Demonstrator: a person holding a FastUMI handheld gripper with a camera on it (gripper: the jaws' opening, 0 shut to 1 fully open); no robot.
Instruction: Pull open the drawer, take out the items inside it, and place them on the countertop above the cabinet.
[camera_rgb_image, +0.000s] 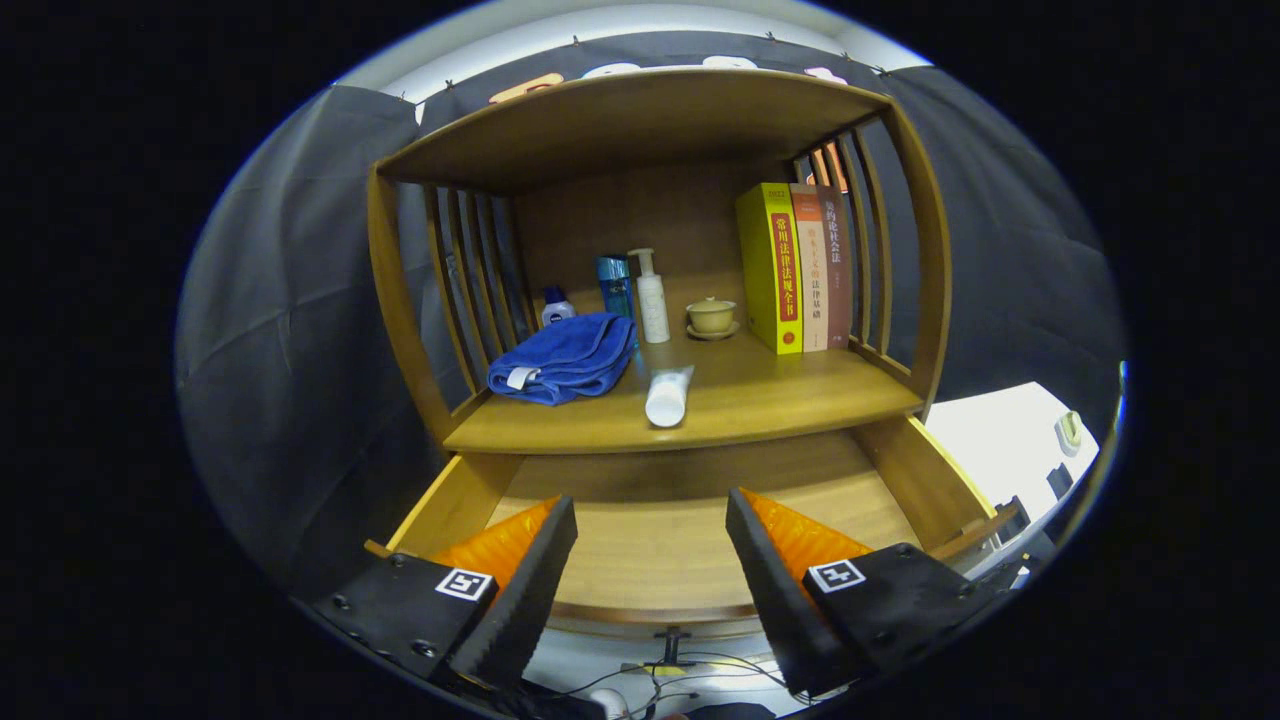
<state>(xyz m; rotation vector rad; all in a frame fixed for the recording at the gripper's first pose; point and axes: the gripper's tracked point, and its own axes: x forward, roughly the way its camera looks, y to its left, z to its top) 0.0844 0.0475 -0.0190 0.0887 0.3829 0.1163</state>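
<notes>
While the hand-held gripper (650, 570) hangs with its 2 fingers spread wide and nothing between them, the drawer (640, 560) lies pulled open directly beneath and just ahead of it. Between the fingers, toward 12 o'clock, the drawer floor shows bare wood; no item is visible on it, though its near corners sit hidden behind the fingers.

Beyond the drawer, still at 12 o'clock, the counter (780, 400) carries a white tube (668, 396) lying on its side near the front edge. At about 11 o'clock from the hand-held gripper rests a folded blue towel (563, 358). Farther back stand a small bottle (557, 306), a blue bottle (614, 282), a white pump bottle (652, 298) and a lidded cup (711, 317), with 3 books (795, 265) upright at 1 o'clock.

Judging from this, the opening step is done and the emptying looks finished or nearly so; what remains is checking the hidden corners.
</notes>
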